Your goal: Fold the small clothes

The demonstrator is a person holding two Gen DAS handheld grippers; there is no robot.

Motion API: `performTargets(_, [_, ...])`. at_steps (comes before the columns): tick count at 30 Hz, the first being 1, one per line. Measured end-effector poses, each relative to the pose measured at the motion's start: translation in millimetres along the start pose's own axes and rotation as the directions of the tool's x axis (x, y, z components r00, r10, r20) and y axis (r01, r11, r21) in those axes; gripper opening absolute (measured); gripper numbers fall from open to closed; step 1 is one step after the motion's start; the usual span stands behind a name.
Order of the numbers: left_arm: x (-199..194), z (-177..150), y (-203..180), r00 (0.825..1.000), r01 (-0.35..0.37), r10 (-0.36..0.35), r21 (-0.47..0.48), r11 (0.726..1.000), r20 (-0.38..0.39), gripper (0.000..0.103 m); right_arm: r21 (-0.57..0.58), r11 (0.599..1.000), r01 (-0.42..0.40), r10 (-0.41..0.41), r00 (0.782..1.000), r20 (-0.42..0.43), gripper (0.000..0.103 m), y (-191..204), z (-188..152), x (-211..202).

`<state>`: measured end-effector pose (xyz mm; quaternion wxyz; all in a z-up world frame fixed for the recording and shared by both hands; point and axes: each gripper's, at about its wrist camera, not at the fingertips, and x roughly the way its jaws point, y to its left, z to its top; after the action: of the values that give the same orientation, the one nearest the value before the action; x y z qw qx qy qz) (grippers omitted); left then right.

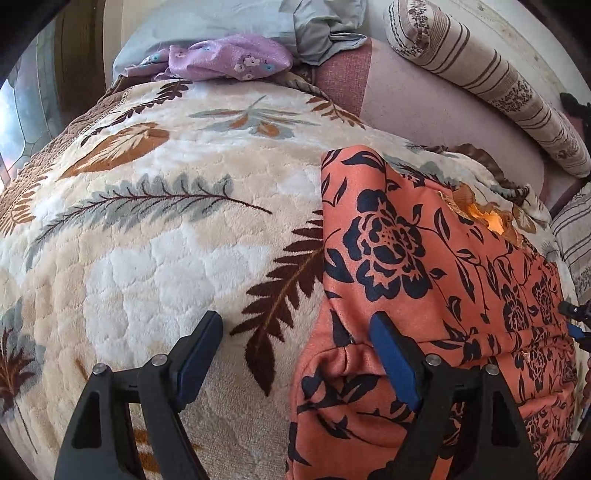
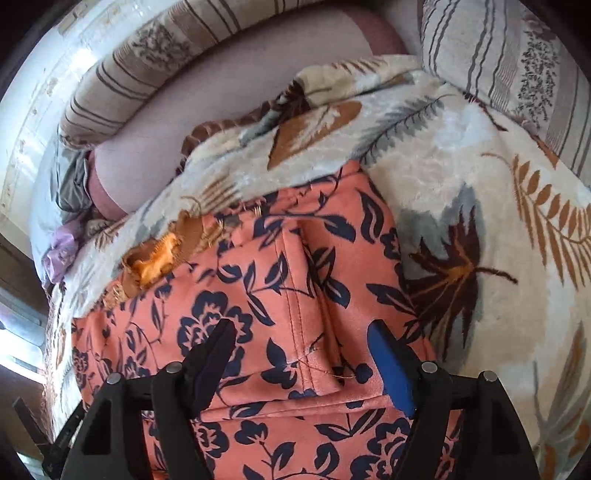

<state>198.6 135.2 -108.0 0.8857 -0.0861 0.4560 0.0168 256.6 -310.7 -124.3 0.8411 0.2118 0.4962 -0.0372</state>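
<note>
An orange garment with a dark blue flower print (image 1: 424, 280) lies on a leaf-patterned plush blanket (image 1: 166, 221). It also fills the right wrist view (image 2: 266, 295), with a stitched seam down its middle and gold trim at its far edge. My left gripper (image 1: 295, 328) is open, low over the garment's left edge; its right finger is over the cloth and its left finger over the blanket. My right gripper (image 2: 301, 339) is open, straddling the garment's near part, and holds nothing. The right gripper's tip shows at the far right of the left wrist view (image 1: 574, 321).
The blanket (image 2: 461, 177) covers a sofa with a pink seat (image 1: 424, 110). Striped bolster cushions (image 1: 491, 81) line the back and side (image 2: 517, 74). A crumpled purple flowered cloth (image 1: 229, 59) and a pale grey cloth (image 1: 314, 26) lie at the far end.
</note>
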Motion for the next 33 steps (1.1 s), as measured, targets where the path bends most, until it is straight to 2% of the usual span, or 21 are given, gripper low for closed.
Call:
performTargets(1, [-0.1,0.5,-0.6,1.000,-0.003,0.003,0.003,1.000,0.000,0.082,-0.055,0.998,0.040,-0.042,0.999,-0.023,0.033,6.4,-2.3,5.1])
performTargets(4, [-5.5,3.1,1.1,1.000,-0.002,0.002,-0.008,1.000,0.019,0.082,-0.154,0.982,0.107,-0.106,0.994,0.011,0.012,23.4,-5.8,-7.1])
performTargets(6, [-24.8,6.8,5.0,0.993,0.004,0.002,-0.047,0.999,0.120,0.082,-0.187,0.970,0.156,-0.144,0.987,0.076,0.012,29.7,-8.9,-21.7])
performTargets(8, [-36.0,11.1,5.9,0.984,-0.002,0.010,-0.046,0.999,0.178,0.082,-0.182,0.966,0.184,-0.177,0.983,0.055,0.018,24.2,-15.2,-14.2])
performTargets(9, [-30.2,10.9,3.8,0.988,-0.022,0.026,-0.027,0.999,0.151,0.082,-0.184,0.964,0.194,-0.195,0.981,0.012,0.021,20.4,-19.5,-3.1])
performTargets(11, [2.0,2.9,-0.5,0.999,-0.046,0.046,0.033,0.998,-0.025,0.082,-0.189,0.961,0.200,-0.196,0.980,0.038,0.032,18.2,-22.5,-4.5])
performTargets(12, [6.5,-1.4,-1.2,0.998,-0.054,0.055,0.039,0.998,-0.021,0.083,-0.168,0.964,0.208,-0.203,0.978,0.046,0.043,16.9,-21.7,-9.3])
performTargets(13, [2.9,-1.0,-3.7,0.998,-0.068,0.068,0.046,0.997,-0.002,0.083,-0.133,0.974,0.186,-0.180,0.982,0.056,0.073,14.9,-19.9,-15.9])
performTargets(14, [0.5,0.7,-6.1,0.997,-0.073,0.073,0.057,0.996,-0.001,0.083,-0.100,0.980,0.173,-0.165,0.982,0.089,0.077,12.0,-19.6,-28.1])
performTargets(17, [0.5,0.1,-4.4,0.998,-0.068,0.068,0.050,0.996,-0.002,0.083,-0.086,0.986,0.144,-0.124,0.971,0.206,0.077,24.4,-8.3,-59.8])
performTargets(19, [2.1,-0.6,-2.5,0.998,-0.060,0.060,0.039,0.997,-0.007,0.083,-0.118,0.993,0.015,0.012,0.975,0.224,0.077,38.0,1.1,-72.3])
performTargets(21, [2.4,-0.5,-2.9,0.998,-0.060,0.060,0.040,0.997,-0.007,0.083,-0.128,0.983,-0.136,0.156,0.974,0.165,0.077,48.8,12.3,-67.2])
performTargets(23, [2.9,-1.3,-2.4,0.998,-0.062,0.062,0.041,0.997,-0.005,0.083,-0.100,0.955,-0.280,0.289,0.953,0.093,0.077,53.0,22.0,-50.3])
performTargets(24, [2.3,-1.6,-2.6,0.998,-0.062,0.062,0.041,0.997,-0.004,0.083,-0.077,0.948,-0.310,0.314,0.947,0.064,0.077,52.2,24.5,-38.9])
performTargets(26, [1.2,-2.3,-3.2,0.998,-0.057,0.057,0.036,0.998,-0.007,0.083,-0.005,0.960,-0.281,0.281,0.960,0.022,0.076,35.3,28.2,-8.8])
performTargets(27, [0.6,-2.0,-1.9,0.999,-0.049,0.049,0.027,0.998,-0.006,0.083,0.050,0.980,-0.192,0.192,0.981,0.008,0.076,19.8,28.7,5.9])
performTargets(28, [-1.5,0.5,0.6,0.999,-0.034,0.034,0.009,0.999,0.000,0.083,0.121,0.981,-0.152,0.152,0.988,0.002,0.070,1.6,28.5,16.1])
performTargets(29, [-6.7,2.6,3.9,1.000,-0.022,0.022,-0.016,1.000,0.016,0.083,0.168,0.968,-0.187,0.184,0.982,0.030,0.066,-8.1,28.2,13.8])
performTargets(30, [-11.4,5.0,8.3,0.999,-0.018,0.019,-0.042,0.999,0.039,0.083,0.160,0.969,-0.187,0.180,0.982,0.055,0.066,-5.5,28.0,5.0])
performTargets(31, [-15.4,6.8,11.7,0.998,-0.016,0.020,-0.066,0.998,0.059,0.083,0.097,0.985,-0.143,0.136,0.988,0.071,0.069,6.7,27.2,-5.4])
performTargets(33, [-11.5,8.6,13.3,0.999,-0.014,0.017,-0.077,0.997,0.041,0.083,-0.040,0.995,-0.088,0.092,0.991,0.098,0.071,37.8,26.8,-21.6])
